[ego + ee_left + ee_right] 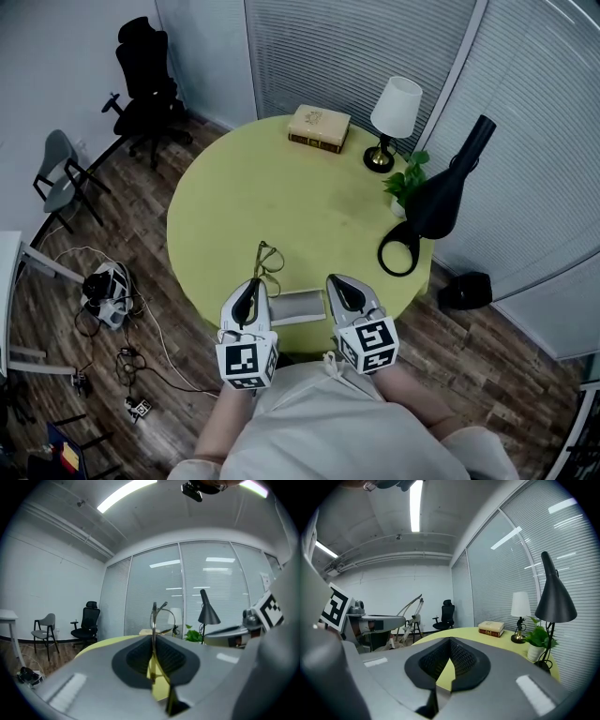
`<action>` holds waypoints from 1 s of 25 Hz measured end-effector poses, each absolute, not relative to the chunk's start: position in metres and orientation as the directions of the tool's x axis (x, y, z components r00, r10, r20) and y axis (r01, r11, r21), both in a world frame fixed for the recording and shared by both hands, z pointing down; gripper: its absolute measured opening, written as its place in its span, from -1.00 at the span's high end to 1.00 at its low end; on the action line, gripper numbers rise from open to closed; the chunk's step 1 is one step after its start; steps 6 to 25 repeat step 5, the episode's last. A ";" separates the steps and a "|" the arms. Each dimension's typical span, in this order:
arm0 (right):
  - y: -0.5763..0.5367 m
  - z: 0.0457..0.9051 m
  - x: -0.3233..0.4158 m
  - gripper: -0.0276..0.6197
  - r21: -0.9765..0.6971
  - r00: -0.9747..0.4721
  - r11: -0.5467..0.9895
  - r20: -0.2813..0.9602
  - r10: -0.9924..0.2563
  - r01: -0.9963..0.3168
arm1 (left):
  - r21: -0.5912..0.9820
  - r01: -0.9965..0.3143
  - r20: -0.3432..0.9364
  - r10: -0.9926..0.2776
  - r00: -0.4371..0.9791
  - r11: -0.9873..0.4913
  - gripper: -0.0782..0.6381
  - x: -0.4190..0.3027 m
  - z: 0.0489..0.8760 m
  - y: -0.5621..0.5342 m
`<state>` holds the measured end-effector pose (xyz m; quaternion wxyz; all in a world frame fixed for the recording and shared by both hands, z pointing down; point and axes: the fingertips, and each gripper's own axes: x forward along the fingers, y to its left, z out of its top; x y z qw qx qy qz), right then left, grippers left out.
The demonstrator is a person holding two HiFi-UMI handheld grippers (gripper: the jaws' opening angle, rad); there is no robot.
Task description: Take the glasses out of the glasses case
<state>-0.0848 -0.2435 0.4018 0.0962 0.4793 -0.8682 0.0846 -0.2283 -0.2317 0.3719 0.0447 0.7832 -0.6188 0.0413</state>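
Thin metal-framed glasses (267,258) upright in left tongs (254,284), grey case (296,307) alongside

Thin metal-wire glasses (153,620) — matt yellow-green table (281,187) — wood-plank floor (122,211)

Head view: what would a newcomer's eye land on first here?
The round yellow-green table fills the middle, and at its near edge the left gripper is shut on a thin pair of glasses, with the grey glasses case lying just to its right. On the table's far right, a black desk lamp stands beside a small potted plant.
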 end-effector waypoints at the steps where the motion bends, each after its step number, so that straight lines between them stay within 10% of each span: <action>1: -0.242 0.402 -0.085 0.92 -0.053 -0.523 0.528 0.249 -0.815 -0.848 | 0.022 -0.973 0.121 -0.965 0.231 -0.230 0.73 -0.229 0.372 -0.231; 25: -0.240 0.403 -0.088 0.92 -0.047 -0.525 0.532 0.253 -0.813 -0.846 | 0.034 -0.970 0.124 -0.962 0.242 -0.239 0.73 -0.229 0.372 -0.229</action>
